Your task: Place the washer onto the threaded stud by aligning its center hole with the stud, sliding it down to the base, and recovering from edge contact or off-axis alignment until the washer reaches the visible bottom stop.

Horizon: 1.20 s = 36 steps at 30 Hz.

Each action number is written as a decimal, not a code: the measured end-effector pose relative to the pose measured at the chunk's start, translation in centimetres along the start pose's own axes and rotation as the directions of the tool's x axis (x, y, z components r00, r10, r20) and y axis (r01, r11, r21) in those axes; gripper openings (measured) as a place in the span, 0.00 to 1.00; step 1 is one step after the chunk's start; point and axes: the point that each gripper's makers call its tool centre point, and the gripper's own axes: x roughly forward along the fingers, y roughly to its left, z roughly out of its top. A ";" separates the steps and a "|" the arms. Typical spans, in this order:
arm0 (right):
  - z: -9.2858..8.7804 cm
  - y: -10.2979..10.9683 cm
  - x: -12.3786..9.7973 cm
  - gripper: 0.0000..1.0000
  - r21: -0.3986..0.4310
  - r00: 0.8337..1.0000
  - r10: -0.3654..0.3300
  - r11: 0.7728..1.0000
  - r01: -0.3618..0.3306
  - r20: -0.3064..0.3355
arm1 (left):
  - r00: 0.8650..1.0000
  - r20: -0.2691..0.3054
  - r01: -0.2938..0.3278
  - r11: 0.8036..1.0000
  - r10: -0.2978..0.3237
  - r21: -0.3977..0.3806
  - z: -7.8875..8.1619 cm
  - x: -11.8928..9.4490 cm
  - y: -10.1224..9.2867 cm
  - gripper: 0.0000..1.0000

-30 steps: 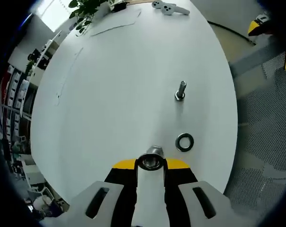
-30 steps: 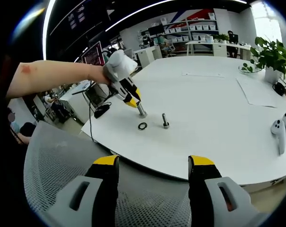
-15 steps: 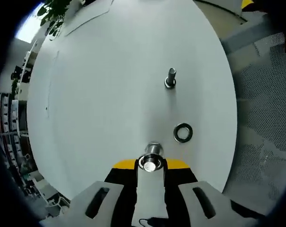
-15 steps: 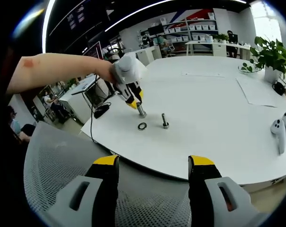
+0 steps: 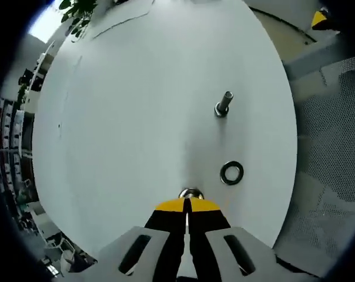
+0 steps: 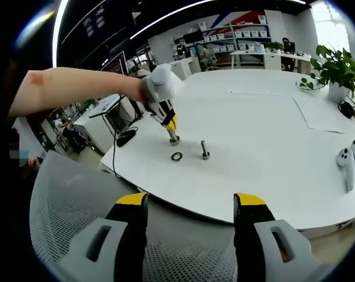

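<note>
The dark washer (image 5: 231,173) (image 6: 177,157) lies flat on the white table (image 5: 130,117). One threaded stud (image 5: 223,104) (image 6: 205,151) stands upright beyond it. My left gripper (image 5: 187,204) (image 6: 170,124) is shut, its yellow tips pressed together. A second stud (image 5: 191,192) (image 6: 174,140) stands right at those tips, and I cannot tell whether they touch it. A person's bare arm holds that gripper. My right gripper (image 6: 191,202) is open and holds nothing, hanging off the table's near edge above a mesh chair back.
A grey mesh chair (image 6: 71,211) (image 5: 336,153) sits at the table's edge. Two white controllers (image 6: 348,157) lie at the right, with a paper sheet (image 6: 324,114) and a potted plant (image 6: 336,70) behind. Shelves and desks fill the room beyond.
The left gripper's jaws, spread around the near stud before, have closed together; the stud now sits just past the tips. The left gripper stands more upright. The right gripper has not moved.
</note>
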 end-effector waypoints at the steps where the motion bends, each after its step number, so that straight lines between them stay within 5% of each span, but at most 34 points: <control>1: 0.0 0.0 0.0 0.60 0.001 1.000 0.002 1.000 -0.002 0.001 | 0.999 0.035 -0.007 1.000 0.008 -0.023 0.3 -0.2 0.2 0.00; 10: 0.0 0.1 0.0 0.60 -0.006 1.000 0.010 1.000 -0.010 -0.003 | 0.986 0.165 0.019 0.991 0.002 -0.130 0.7 -2.2 -0.6 0.00; 23: -0.1 0.1 0.0 0.60 -0.002 1.000 0.007 1.000 -0.007 -0.003 | 0.975 0.217 0.069 0.992 -0.044 -0.109 0.3 -1.0 -4.1 0.00; 28: -0.1 0.1 0.0 0.60 -0.002 1.000 0.005 1.000 -0.005 -0.005 | 0.967 0.245 0.091 0.993 -0.072 -0.069 0.8 -0.3 -5.4 0.09; 36: -0.1 0.0 0.0 0.60 0.000 1.000 0.004 1.000 -0.004 -0.003 | 0.972 0.223 0.085 0.996 -0.076 -0.029 1.0 1.5 -6.7 0.25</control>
